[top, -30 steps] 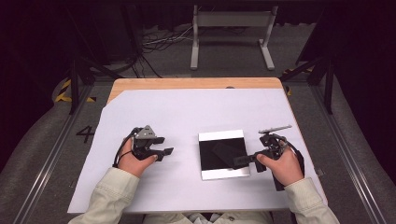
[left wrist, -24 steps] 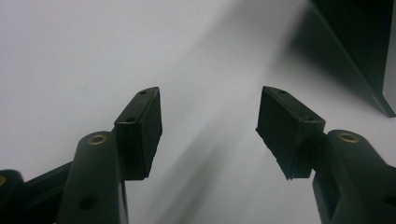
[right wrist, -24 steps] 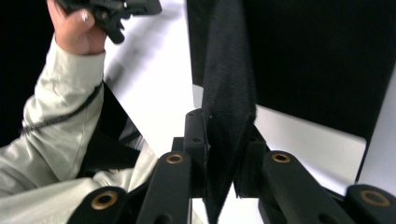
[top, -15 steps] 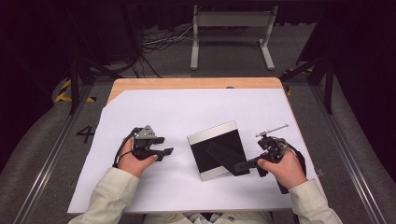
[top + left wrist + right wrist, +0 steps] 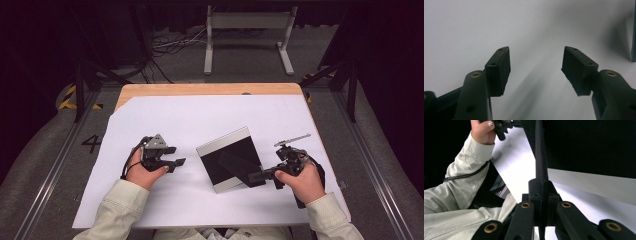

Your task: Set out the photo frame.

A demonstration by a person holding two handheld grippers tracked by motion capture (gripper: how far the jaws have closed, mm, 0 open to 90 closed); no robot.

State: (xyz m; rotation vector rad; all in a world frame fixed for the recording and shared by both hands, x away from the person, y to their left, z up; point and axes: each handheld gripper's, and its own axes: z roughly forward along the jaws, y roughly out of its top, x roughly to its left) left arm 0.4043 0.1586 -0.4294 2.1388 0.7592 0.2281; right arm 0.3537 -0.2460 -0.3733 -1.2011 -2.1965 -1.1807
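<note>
While pinching the near right corner of a flat black board [image 5: 227, 155] with the right gripper [image 5: 257, 176], holding it askew over the white sheet [image 5: 200, 115], one corner pointing away from the person. Pale border along the board's left and near edges, dark face upward. Cannot tell from above whether any edge of it touches the sheet. Roughly at the middle of the sheet, a little toward the right hand [image 5: 300, 182].

Seen along the right gripper [image 5: 541, 195]: jaws drawn close together on a thin dark edge [image 5: 541, 157], the board's black face [image 5: 586, 145] spreading to the right with its pale border beneath. Farther off, a light sleeve [image 5: 454, 195] with a cable along it, and the left hand [image 5: 482, 131] at the top.

Resting low on the sheet in the left hand [image 5: 142, 172], well apart from the board: the left gripper [image 5: 176, 156], pointed toward the board. Seen along the left gripper [image 5: 535, 70]: jaws spread wide, nothing between the pads [image 5: 499, 70] but white sheet.

Beyond the sheet's far edge, a strip of bare wooden table [image 5: 200, 89].
</note>
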